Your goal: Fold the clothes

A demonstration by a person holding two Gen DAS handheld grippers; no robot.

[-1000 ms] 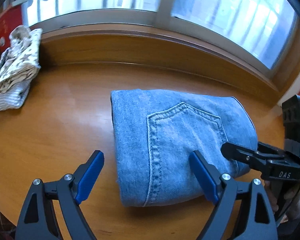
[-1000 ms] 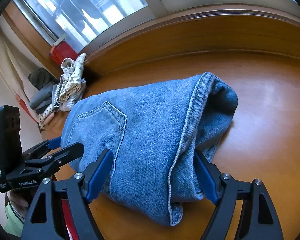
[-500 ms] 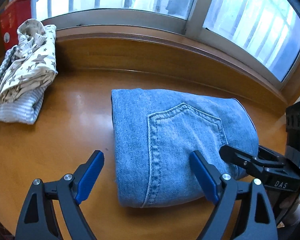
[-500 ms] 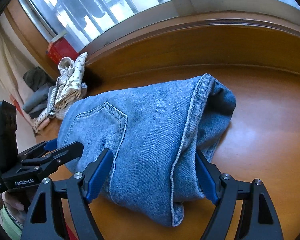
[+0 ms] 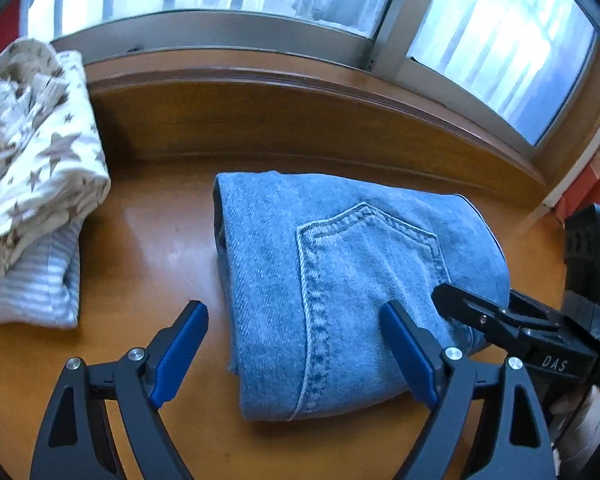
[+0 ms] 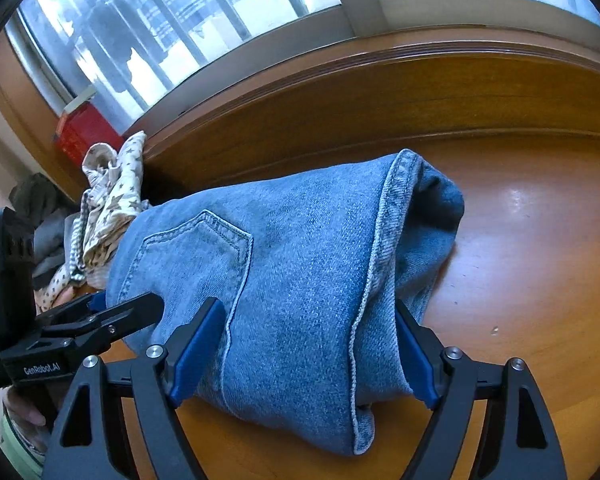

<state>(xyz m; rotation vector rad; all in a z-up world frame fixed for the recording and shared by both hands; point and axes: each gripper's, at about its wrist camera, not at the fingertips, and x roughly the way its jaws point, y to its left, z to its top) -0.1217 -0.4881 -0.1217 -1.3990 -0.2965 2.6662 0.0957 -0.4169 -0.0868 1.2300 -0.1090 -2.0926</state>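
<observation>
The folded blue jeans (image 5: 340, 272) lie as a thick bundle on the wooden table (image 5: 148, 240), back pocket facing up. My left gripper (image 5: 296, 344) is open; its right finger rests on the denim and its left finger hangs over bare wood. My right gripper (image 6: 306, 344) is open wide and straddles the jeans (image 6: 300, 260) at their right end, a finger on each side. Each gripper shows in the other's view: the right gripper (image 5: 496, 312) at the bundle's right edge, the left gripper (image 6: 116, 308) at its left edge.
A pile of folded clothes sits at the table's left: a star-print cloth (image 5: 40, 160) on a striped one (image 5: 32, 288). A raised wooden ledge (image 5: 300, 120) and windows run behind. A red box (image 6: 84, 136) stands by the pile. A hand (image 6: 20, 412) holds the left gripper.
The jeans and both grippers have come closer to the clothes pile on the left; the gap between them has narrowed. Both grippers stay open around the bundle.
</observation>
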